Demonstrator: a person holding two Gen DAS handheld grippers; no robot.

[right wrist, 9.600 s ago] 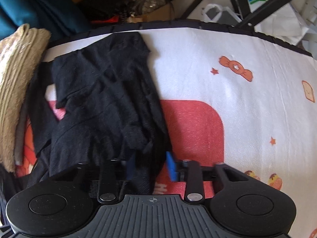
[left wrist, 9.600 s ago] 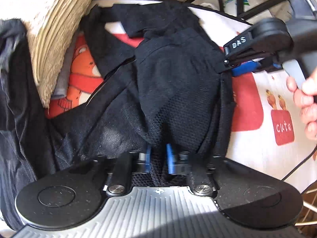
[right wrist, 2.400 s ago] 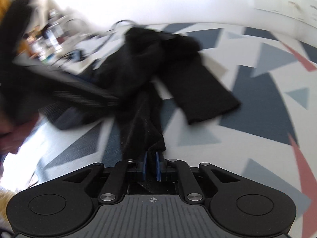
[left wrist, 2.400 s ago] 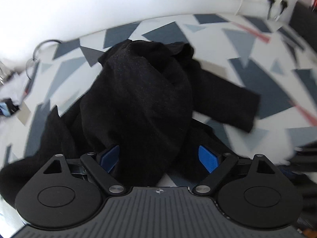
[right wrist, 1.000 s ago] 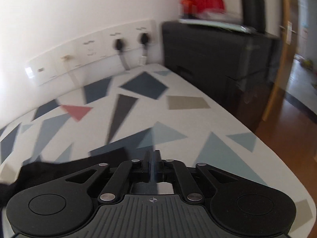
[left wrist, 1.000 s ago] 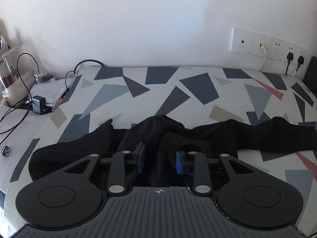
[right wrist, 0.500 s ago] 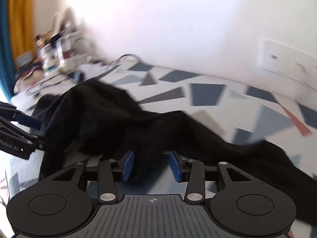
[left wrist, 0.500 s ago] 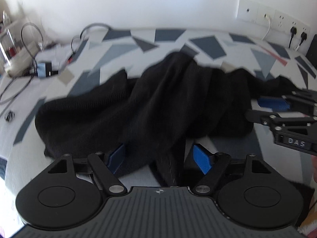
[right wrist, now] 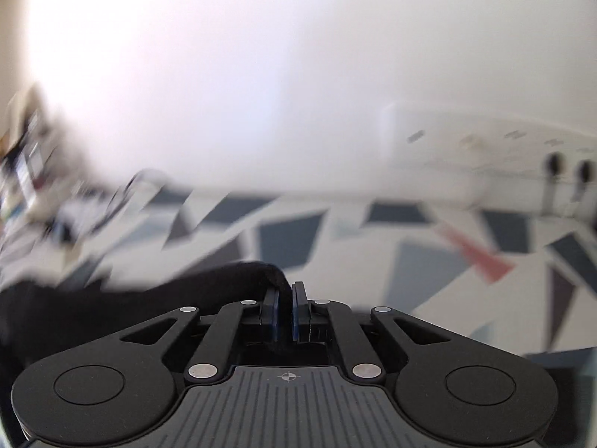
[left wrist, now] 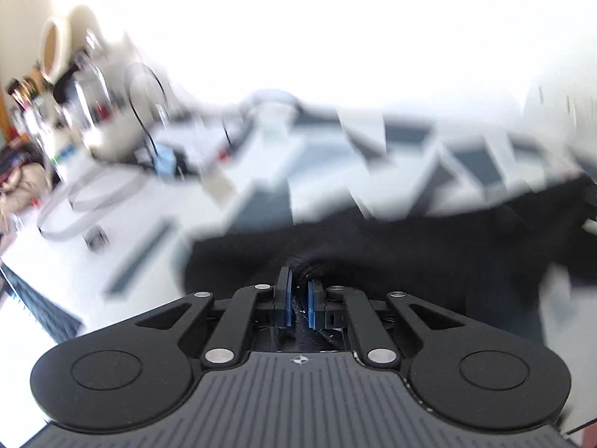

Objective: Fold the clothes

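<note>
White wall fills the upper part of both views, and below it runs a bed cover (right wrist: 429,261) patterned with grey-blue triangles, with blurred cables and bottles (left wrist: 74,86) at the upper left of the left view. The left gripper (left wrist: 298,298) has its fingers narrowed onto a bunch of the black garment (left wrist: 391,254), which spreads across the lower middle and right of that view, and the right gripper (right wrist: 285,304) pinches another edge of it at lower centre, the cloth trailing off to the lower left. Judging by the blur, both hands are moving fast, so it should pay to keep both pinches firm, hold the edge taut and level between them, and slow down before laying it flat.
</note>
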